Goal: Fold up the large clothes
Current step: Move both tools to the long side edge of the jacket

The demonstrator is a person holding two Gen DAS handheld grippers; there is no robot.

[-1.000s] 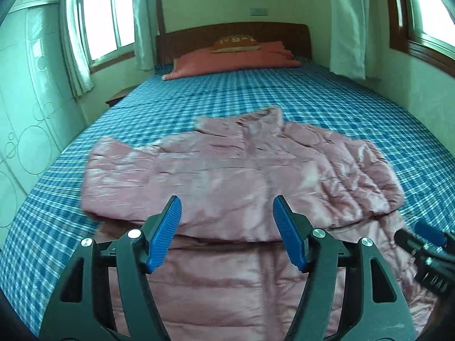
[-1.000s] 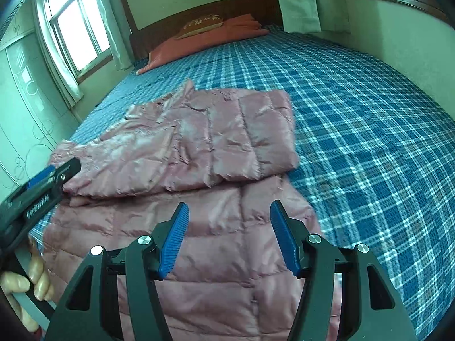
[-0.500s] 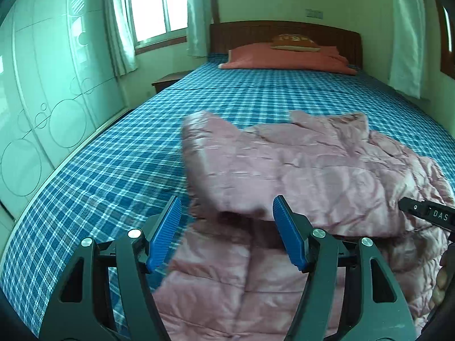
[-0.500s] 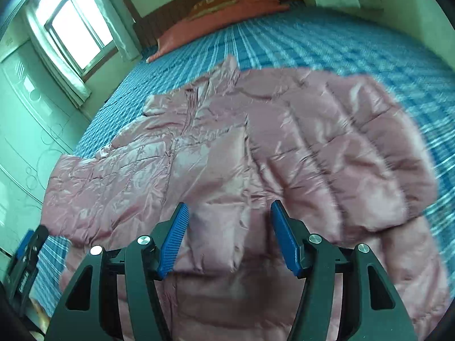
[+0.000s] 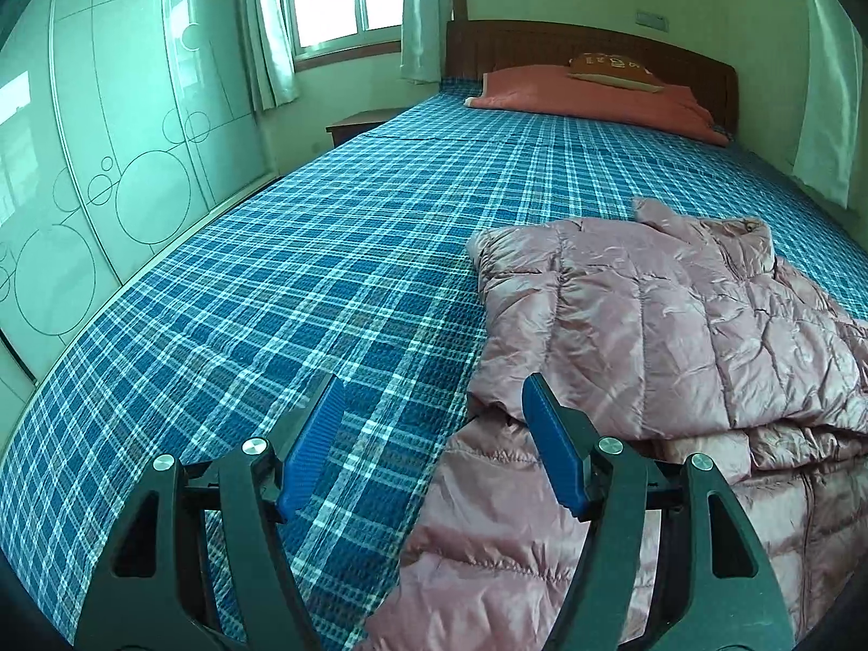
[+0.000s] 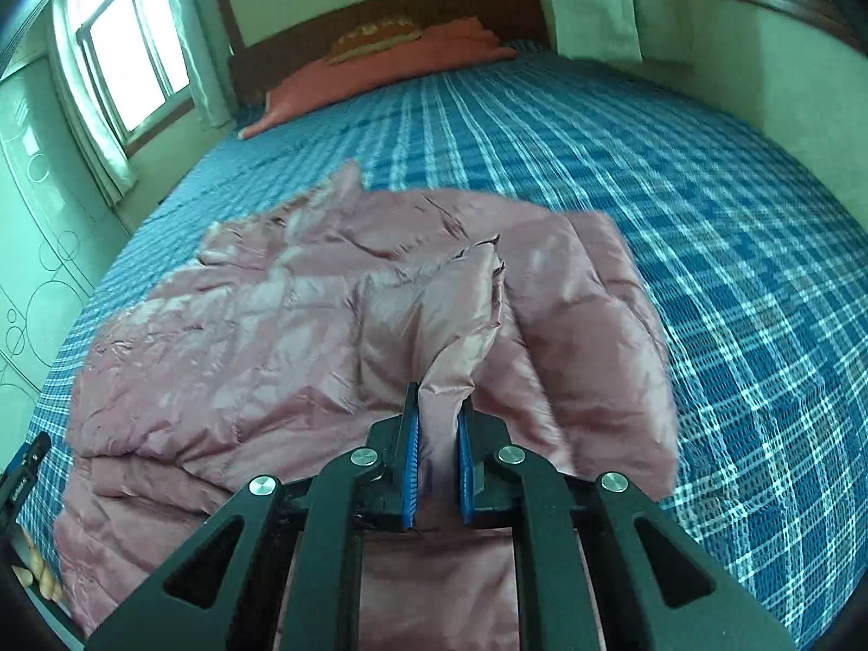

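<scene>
Two grippers: our right gripper (image 6: 436,436) is closing on a jacket (image 6: 304,336) fold (sleeve, probably); left gripper (image 5: 434,434) spread, empty. Next we fold it across.

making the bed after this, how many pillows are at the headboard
2. A long red pillow lies across the head of the bed, and a small brown cushion sits on top of it. The same pair shows in the right wrist view. More could be hidden underneath.
</scene>
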